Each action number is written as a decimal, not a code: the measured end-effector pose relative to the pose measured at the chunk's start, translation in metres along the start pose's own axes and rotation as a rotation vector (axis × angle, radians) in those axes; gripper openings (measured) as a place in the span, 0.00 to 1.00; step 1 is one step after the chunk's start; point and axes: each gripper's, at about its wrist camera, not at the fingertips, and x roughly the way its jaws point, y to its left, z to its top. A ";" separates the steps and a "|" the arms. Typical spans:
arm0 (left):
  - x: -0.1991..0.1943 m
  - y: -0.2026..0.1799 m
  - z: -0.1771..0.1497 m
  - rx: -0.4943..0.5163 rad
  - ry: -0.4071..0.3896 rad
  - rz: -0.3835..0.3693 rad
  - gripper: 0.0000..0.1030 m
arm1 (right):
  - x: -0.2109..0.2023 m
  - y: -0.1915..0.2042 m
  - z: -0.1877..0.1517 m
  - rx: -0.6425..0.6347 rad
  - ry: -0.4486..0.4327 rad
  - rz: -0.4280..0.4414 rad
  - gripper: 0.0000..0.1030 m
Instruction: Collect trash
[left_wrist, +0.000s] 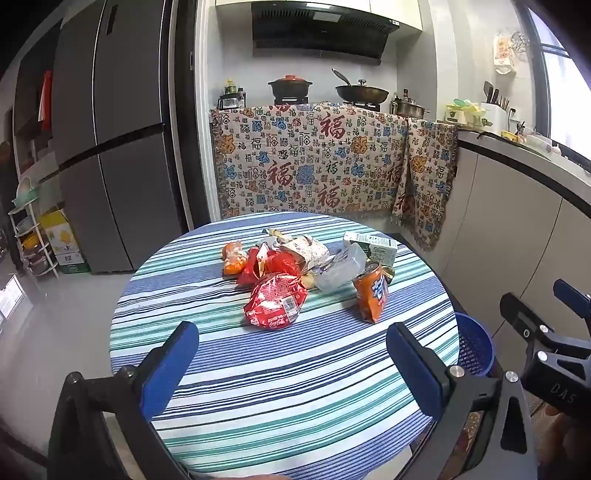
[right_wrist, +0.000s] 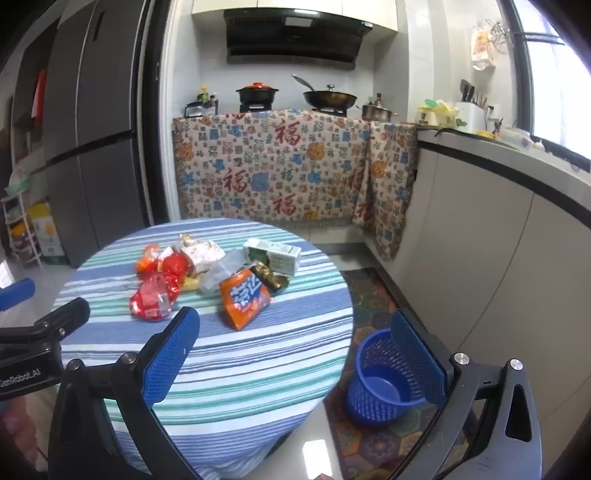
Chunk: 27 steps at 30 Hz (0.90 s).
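Currently, step: start of pickup, nothing lifted, all trash on the bench (left_wrist: 332, 387).
Left gripper (left_wrist: 291, 354): jaws wide, empty, hovering above the bench's near edge.
Red wrapper (left_wrist: 275, 301): nearest piece to the left gripper, front of the pile.
Orange packet (right_wrist: 245, 297): just right of the red wrapper, lying free.
Right gripper (right_wrist: 295, 350): jaws wide, empty.
Blue basket (right_wrist: 380, 384): on the floor right of the bench, empty.
Next: reach forward, close on one piece, likely the red wrapper, carry it right to the blue basket.

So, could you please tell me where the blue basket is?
The blue mesh basket stands empty on the patterned rug, right of the striped round table.
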 end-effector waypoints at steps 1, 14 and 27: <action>0.000 -0.001 0.000 0.003 -0.002 0.000 1.00 | 0.000 0.001 0.000 -0.006 -0.003 -0.003 1.00; 0.011 0.002 -0.007 -0.019 0.036 -0.037 1.00 | 0.006 0.005 -0.003 -0.025 0.014 -0.004 1.00; 0.013 -0.001 -0.008 -0.019 0.047 -0.049 1.00 | 0.006 0.007 -0.003 -0.024 0.015 -0.005 1.00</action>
